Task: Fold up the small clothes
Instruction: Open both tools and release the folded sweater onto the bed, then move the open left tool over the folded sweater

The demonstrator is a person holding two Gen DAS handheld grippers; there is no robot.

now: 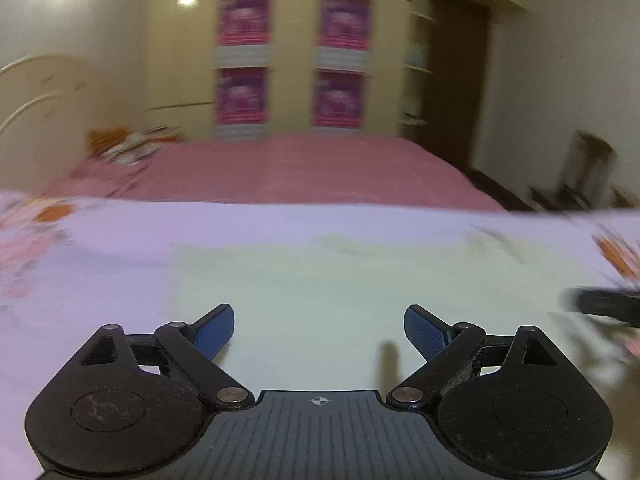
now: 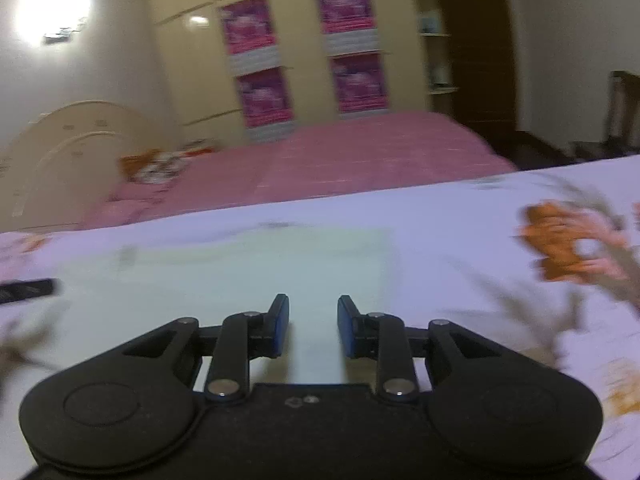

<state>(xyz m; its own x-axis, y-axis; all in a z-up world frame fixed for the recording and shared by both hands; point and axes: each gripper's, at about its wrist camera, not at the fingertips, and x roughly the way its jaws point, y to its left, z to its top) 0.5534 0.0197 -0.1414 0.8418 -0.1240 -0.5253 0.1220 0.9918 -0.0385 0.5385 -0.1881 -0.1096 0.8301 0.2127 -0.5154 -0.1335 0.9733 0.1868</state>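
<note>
I am looking across a pink bed [image 1: 304, 168] that is stretching toward a cream wardrobe [image 1: 292, 60], whose doors are carrying four magenta posters [image 1: 243, 18]. A curved cream headboard [image 2: 72, 148] is standing at the left, with orange-and-white bedding [image 2: 156, 166] lying near it. A ceiling light [image 2: 54, 8] is glaring. A dark brown door [image 1: 456, 80] is showing at the right, beside open shelves [image 2: 438, 60].

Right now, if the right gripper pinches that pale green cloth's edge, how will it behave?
The pale green cloth lies flat and thin on the floral sheet, so it is probably floppy and light. Pushed, it would likely bunch rather than slide. The right gripper is open above it.
</note>
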